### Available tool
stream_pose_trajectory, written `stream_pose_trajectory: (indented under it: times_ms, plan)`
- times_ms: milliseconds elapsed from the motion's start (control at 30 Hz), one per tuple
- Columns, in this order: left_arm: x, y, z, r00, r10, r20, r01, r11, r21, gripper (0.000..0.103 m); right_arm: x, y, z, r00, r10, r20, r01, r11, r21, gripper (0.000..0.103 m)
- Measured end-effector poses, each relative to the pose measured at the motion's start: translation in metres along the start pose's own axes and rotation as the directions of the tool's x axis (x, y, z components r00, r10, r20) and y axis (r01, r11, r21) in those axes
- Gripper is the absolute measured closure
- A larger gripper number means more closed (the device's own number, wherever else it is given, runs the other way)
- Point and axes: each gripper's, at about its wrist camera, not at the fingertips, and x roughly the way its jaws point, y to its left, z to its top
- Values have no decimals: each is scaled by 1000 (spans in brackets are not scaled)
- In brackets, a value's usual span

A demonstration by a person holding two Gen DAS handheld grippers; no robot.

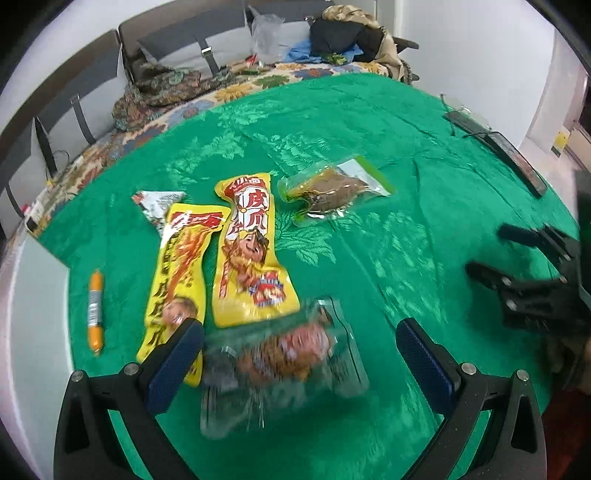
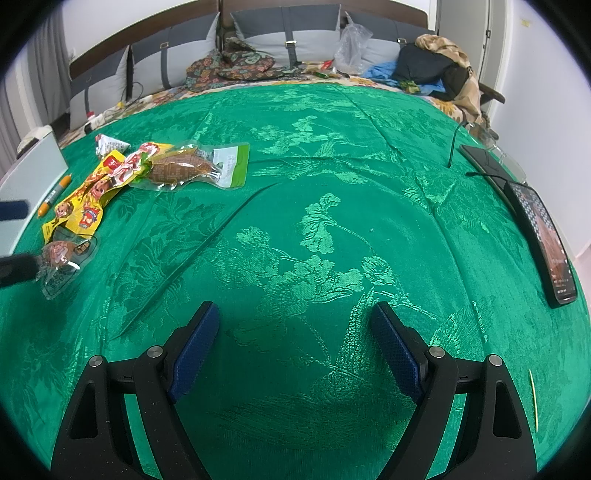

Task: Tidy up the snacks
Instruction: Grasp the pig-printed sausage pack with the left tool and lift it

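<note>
A green brocade cloth with a woven flower pattern covers a bed, with grey cushions and a heap of clothes along the headboard.

The snacks lie grouped toward the left side of the cloth. Two long yellow packets lie side by side, a small white triangular packet just behind them, and an orange sausage stick lies apart to their left. A clear vacuum pack of brown food with a green-edged label lies just to their right.

The left gripper has its jaws spread wide either side of a blurred clear packet with reddish-brown contents, not touching it.

The right gripper hangs over bare cloth, jaws spread and holding nothing. Two dark phones lie along the right edge.
</note>
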Motion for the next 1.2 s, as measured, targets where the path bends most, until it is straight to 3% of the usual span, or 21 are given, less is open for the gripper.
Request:
stream_pose_trajectory:
  times_ms: [167,267,367,433,467,533,600,667,900,967,1100,1133,1167,1200]
  plan:
    - [29,15,-6,988,-89,-127,78,993,-94,1,0,0,0,1000,0,0,0,1000,0,16]
    - [16,10,-17,980,-136,-148,120,986,-112,1,0,0,0,1000,0,0,0,1000,0,16]
    - [4,3,-33,952,-231,-200,201,966,-161,1,0,0,0,1000,2,0,-2,1000,1,16]
    - [-5,-7,-43,920,-304,-247,269,949,-166,1,0,0,0,1000,1,0,-1,1000,1,16]
    - [-8,-10,-45,914,-316,-255,283,946,-155,1,0,0,0,1000,1,0,-1,1000,1,16]
    - [-21,-15,-42,933,-272,-234,258,962,-89,1,0,0,0,1000,1,0,-1,1000,1,16]
    - [-30,-14,-32,964,-186,-187,183,983,-35,1,0,1,-1,1000,1,0,-1,1000,1,16]
    - [-25,-7,-23,980,-112,-165,107,993,-38,1,0,1,-1,1000,1,0,-1,1000,1,16]
    - [26,-2,-10,971,-54,-233,47,998,-37,1,0,1,-1,1000,1,0,-1,1000,1,16]
    - [35,-1,-10,967,-74,-244,59,996,-68,1,0,1,-1,1000,1,0,-1,1000,1,16]
    - [34,8,-14,974,-117,-194,95,988,-118,1,1,0,-1,1000,2,0,-2,1000,2,16]
    - [31,11,-15,977,-121,-178,97,986,-134,6,1,1,-1,1000,2,0,-2,1000,2,16]
    - [28,14,-17,981,-108,-161,85,986,-145,19,1,1,-1,1000,1,0,-1,1000,2,16]
    - [24,16,-17,986,-83,-147,60,987,-152,23,1,1,-1,1000,2,0,-2,1000,2,16]
